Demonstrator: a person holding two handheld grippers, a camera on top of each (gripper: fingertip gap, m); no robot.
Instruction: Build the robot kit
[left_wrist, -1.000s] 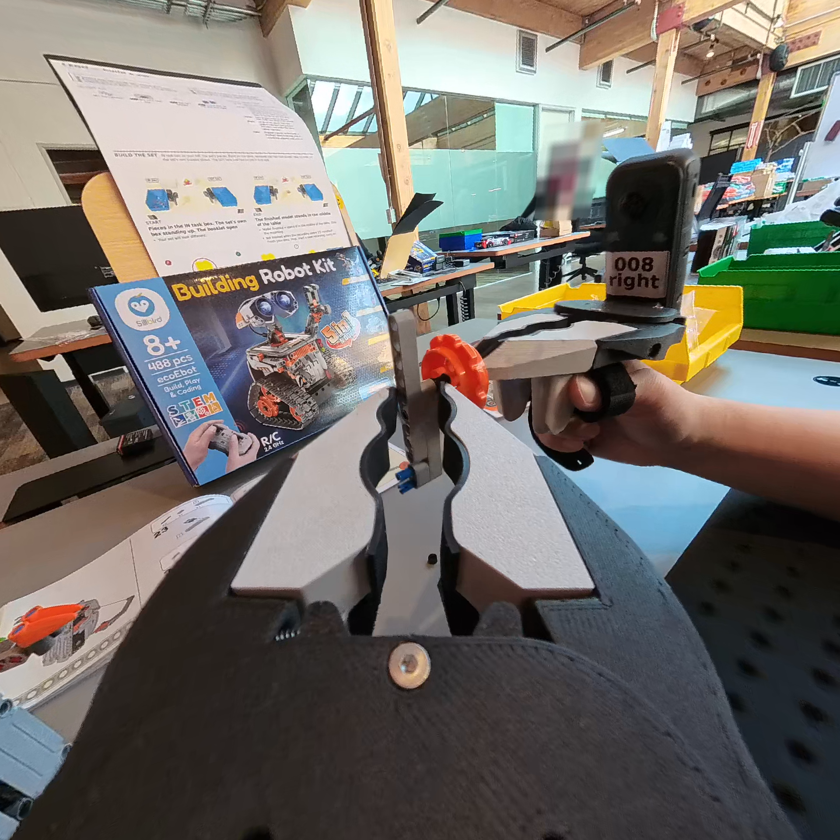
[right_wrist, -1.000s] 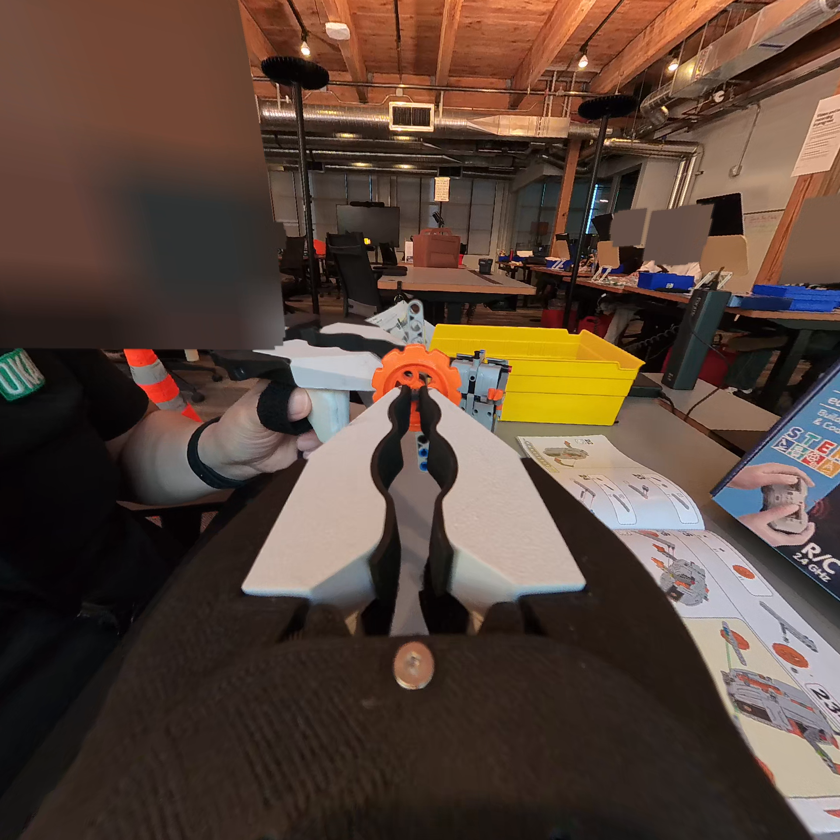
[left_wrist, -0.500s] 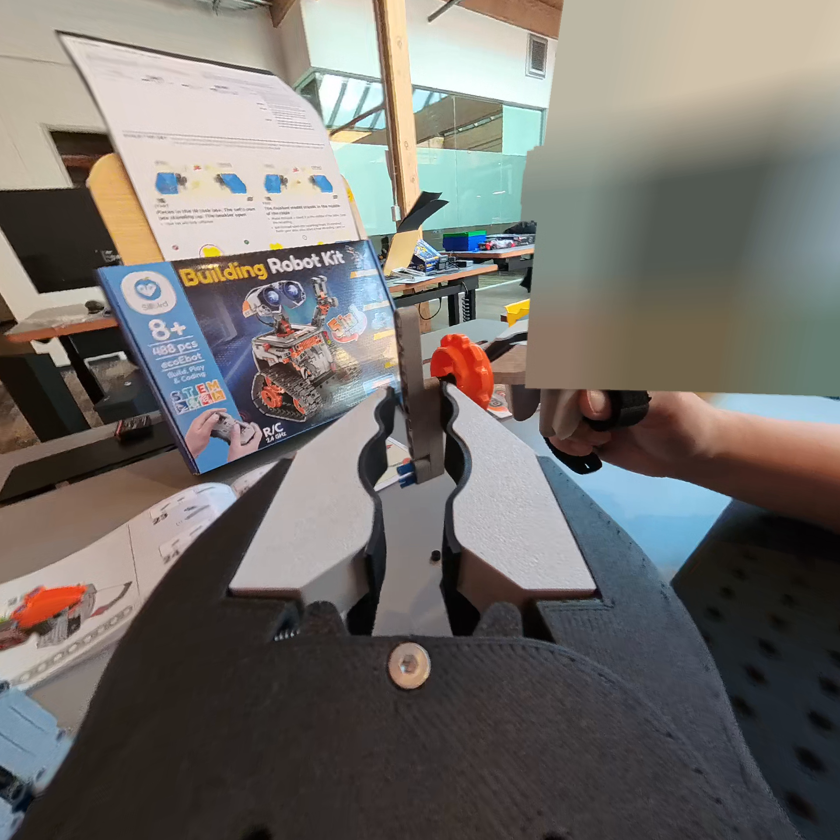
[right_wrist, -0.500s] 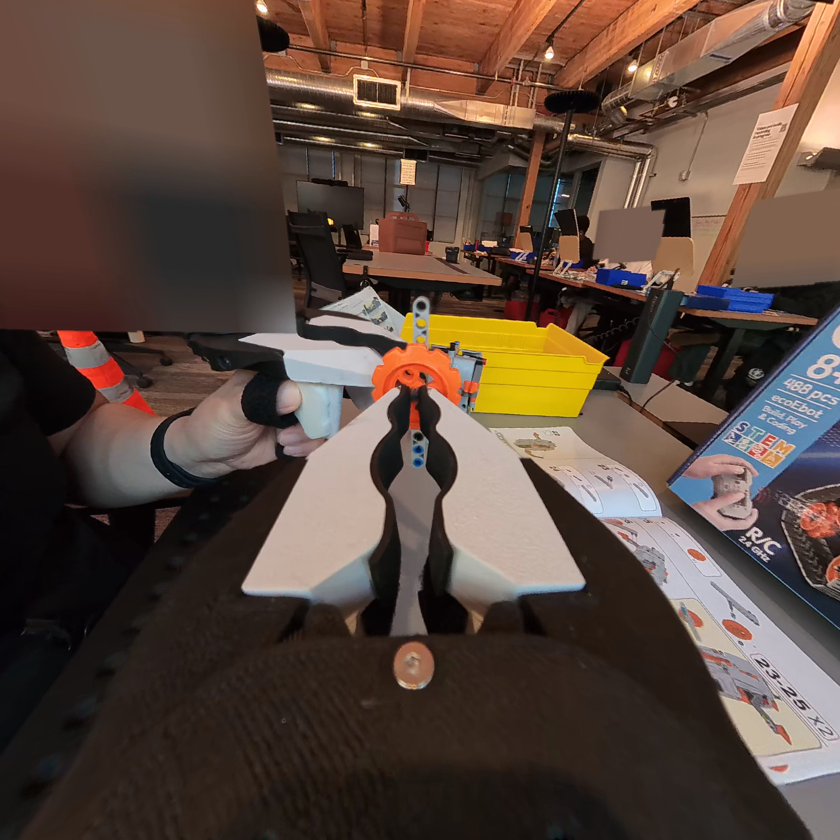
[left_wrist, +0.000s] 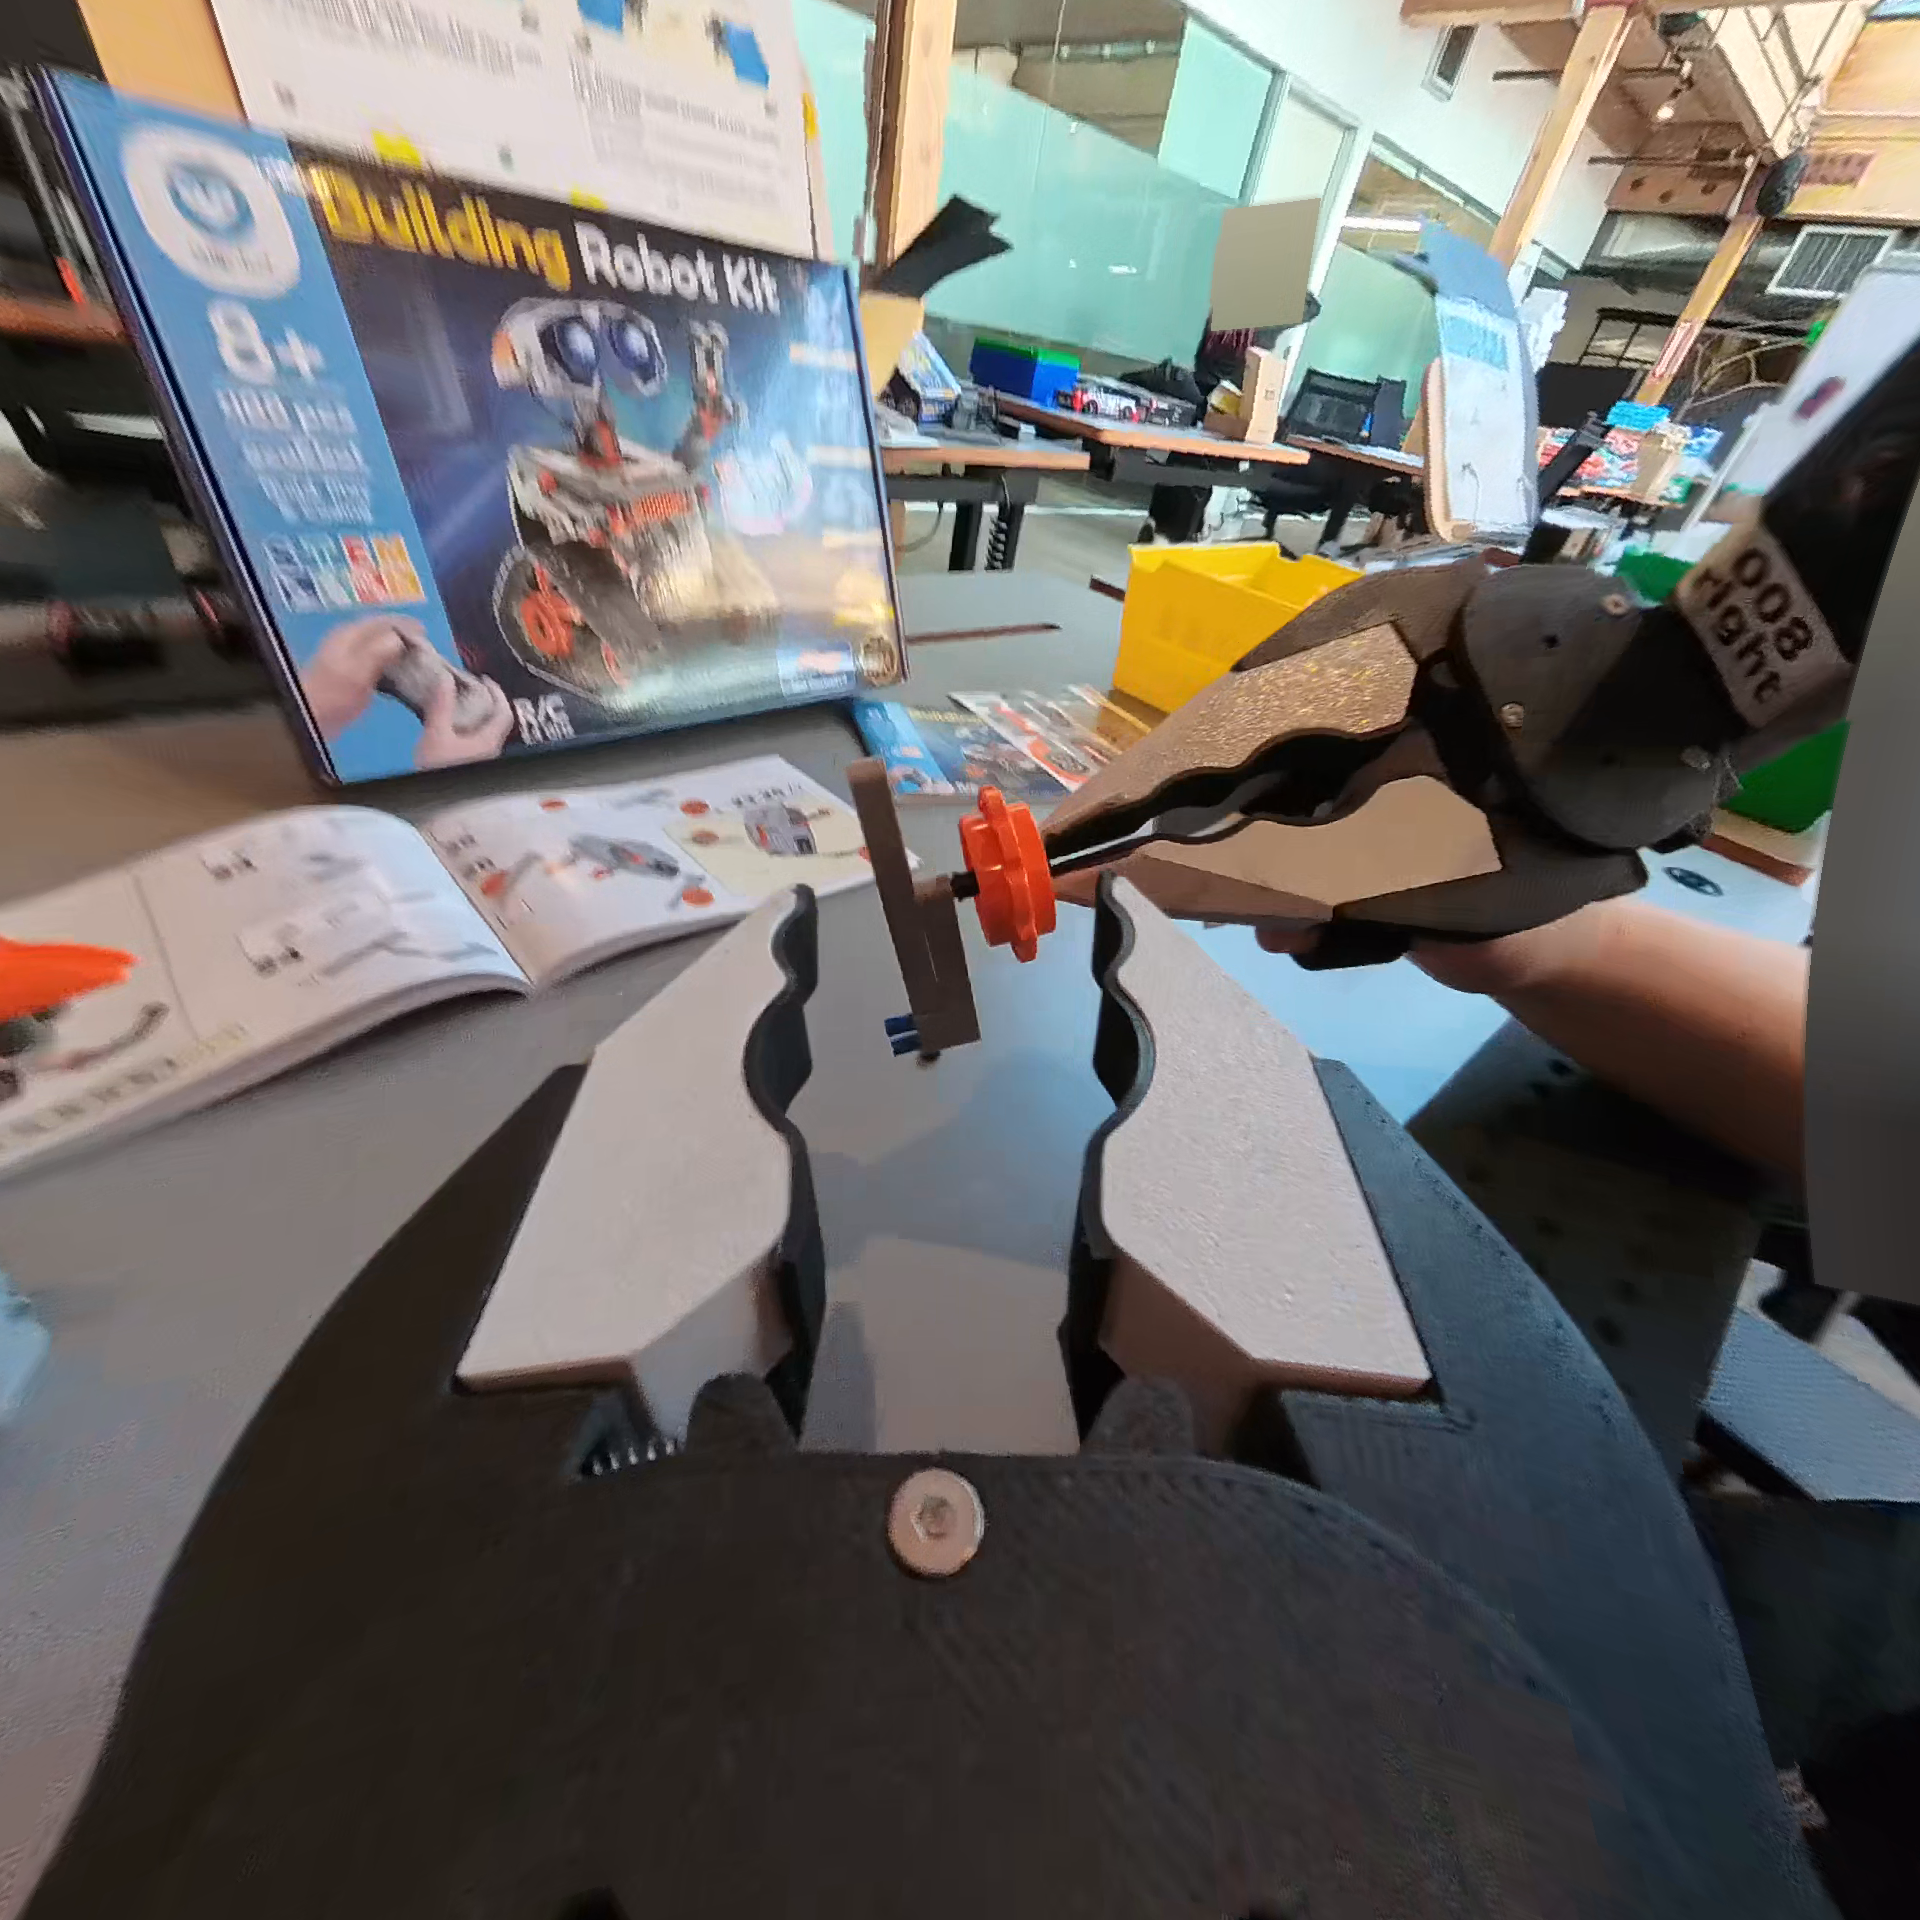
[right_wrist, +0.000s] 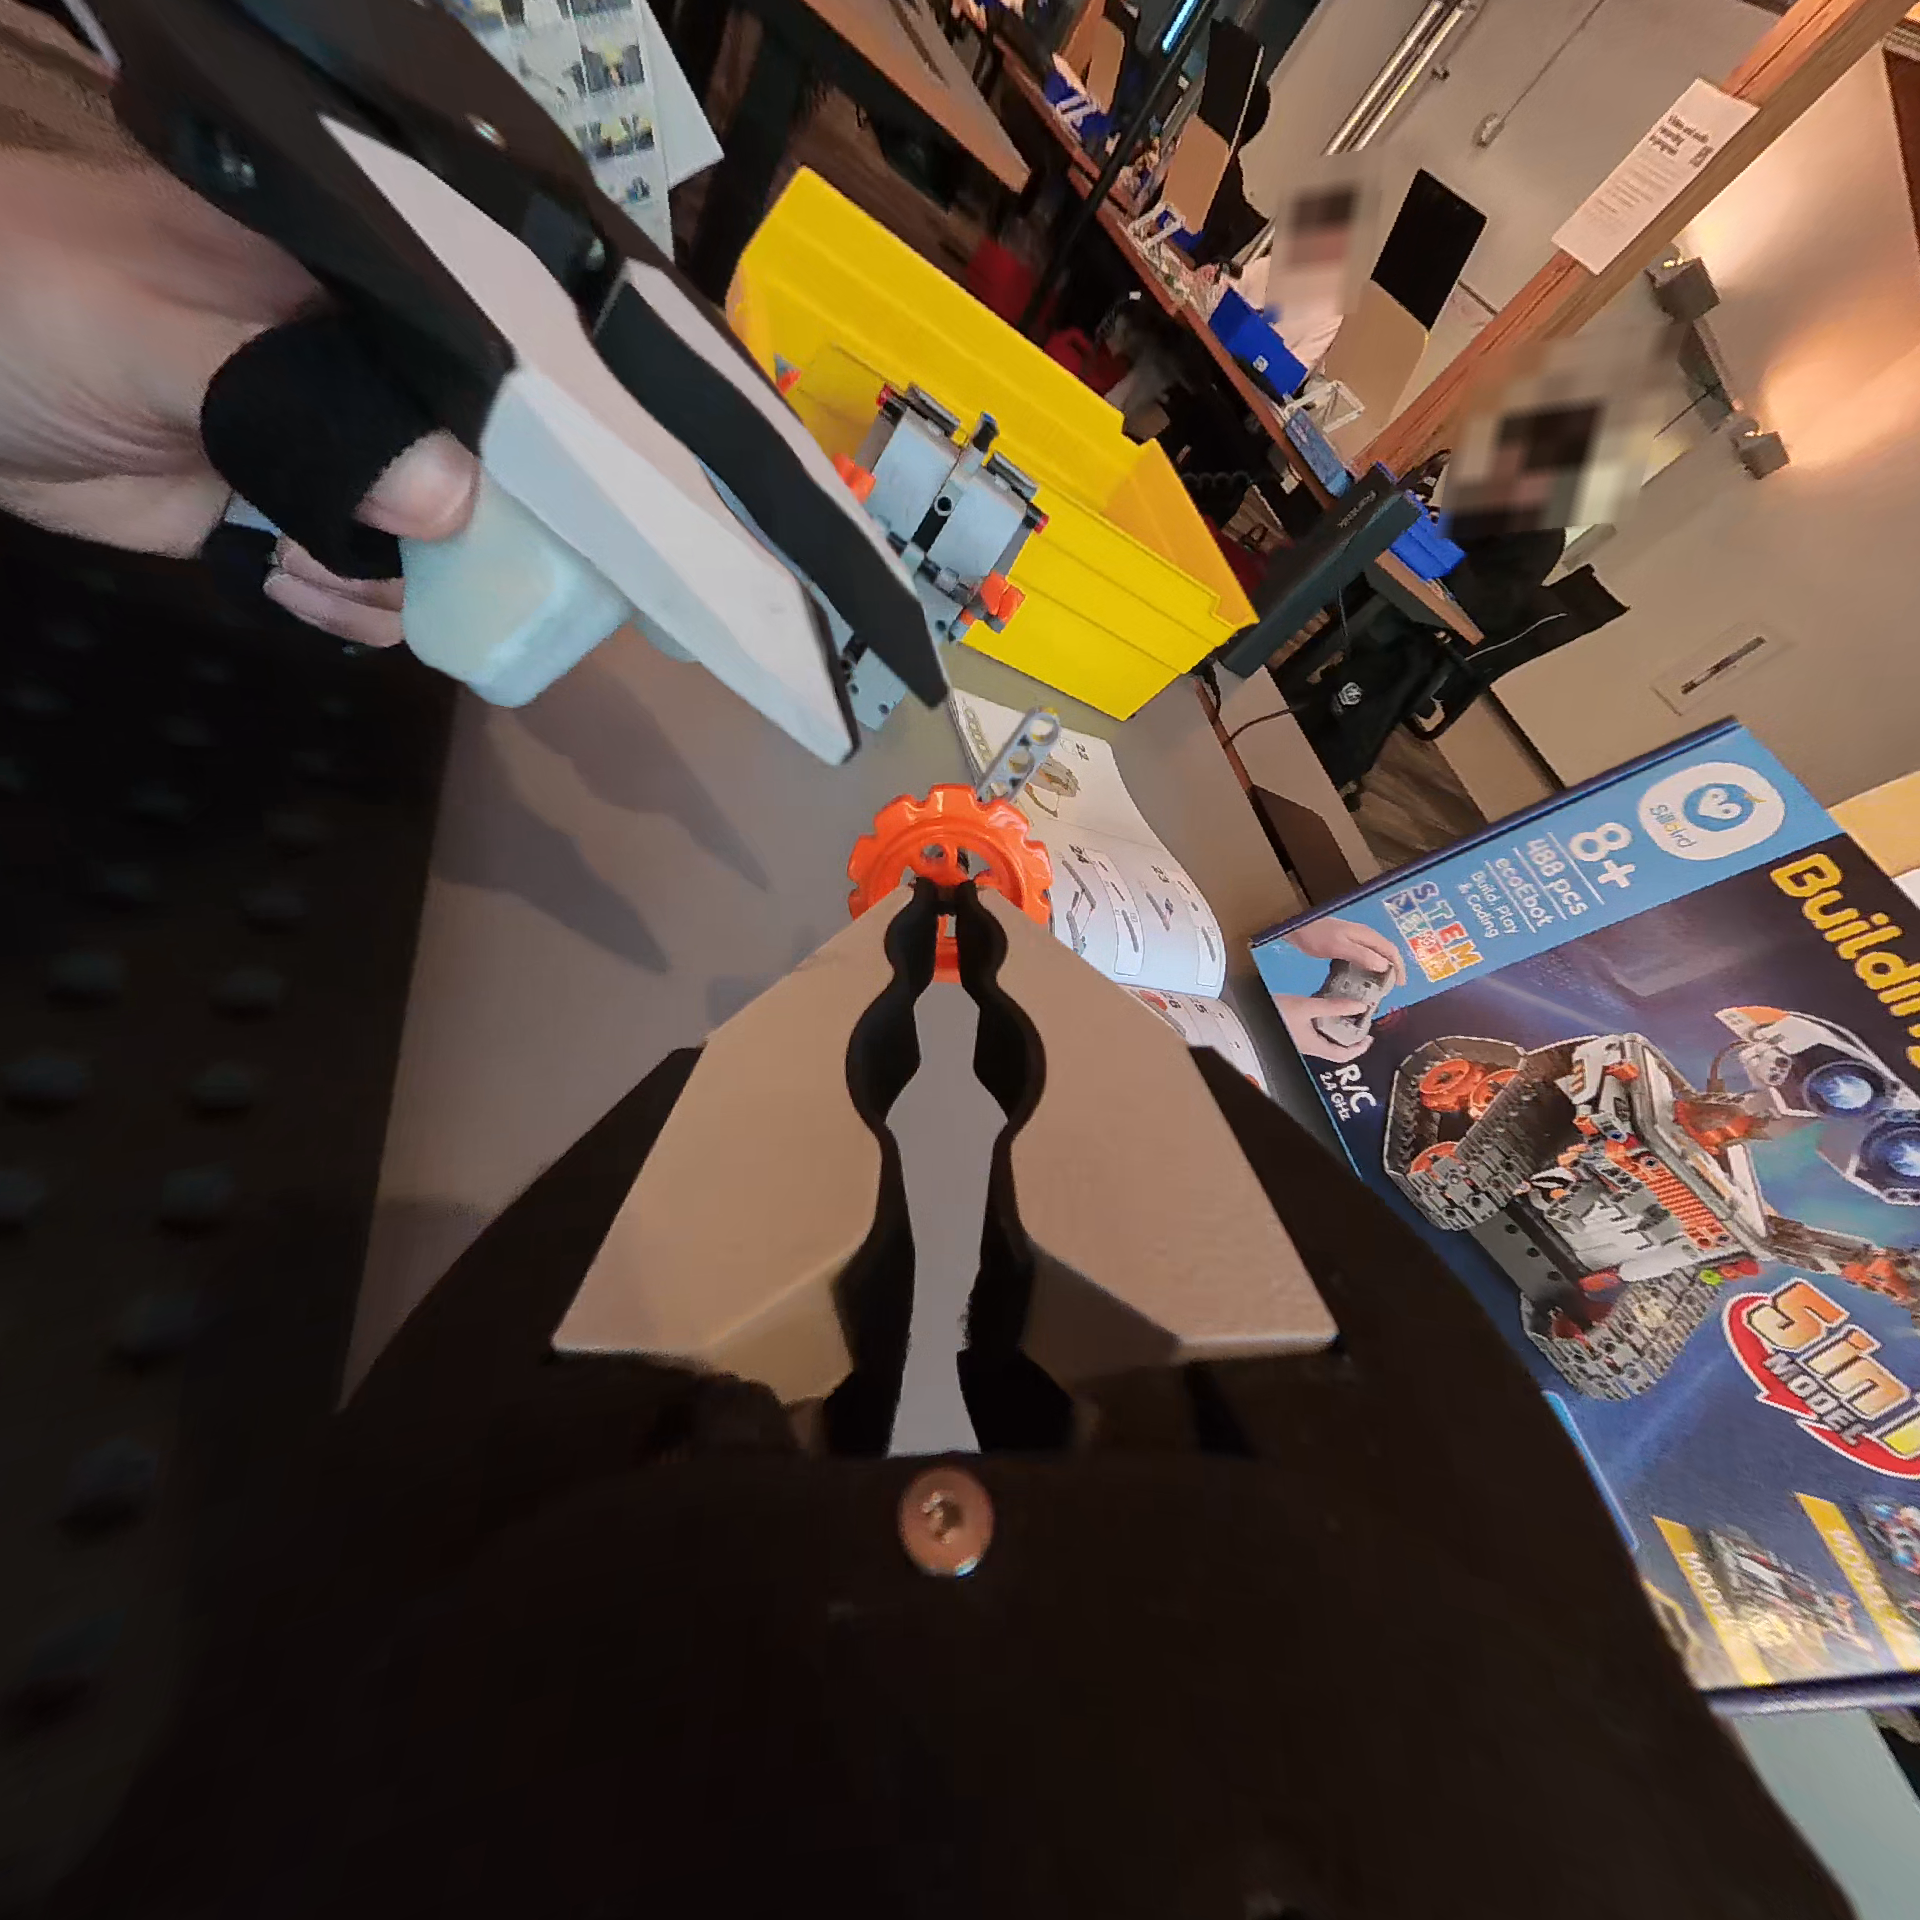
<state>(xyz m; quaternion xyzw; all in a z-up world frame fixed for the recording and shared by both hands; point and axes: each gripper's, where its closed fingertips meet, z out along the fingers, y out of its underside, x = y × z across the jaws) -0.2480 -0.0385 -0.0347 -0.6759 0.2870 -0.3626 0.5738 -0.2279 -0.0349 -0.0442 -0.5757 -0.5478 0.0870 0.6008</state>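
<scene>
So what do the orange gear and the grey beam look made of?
Orange gear: likely molded plastic, smooth, slightly glossy, uniform colour, crisp teeth. Grey beam: probably matte plastic too, flat and even-toned; motion blur hides finer surface detail.

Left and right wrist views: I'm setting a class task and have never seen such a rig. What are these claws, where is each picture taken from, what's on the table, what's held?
A person holds a two-finger gripper in each hand, with a camera on each looking along its fingers. The left wrist view shows the left gripper, open, its fingers either side of a grey beam without touching. The right gripper, in the right wrist view, is shut on the orange gear axled to that beam. On the grey table: an open instruction booklet, an upright blue kit box, a yellow bin and a part-built grey model.
</scene>
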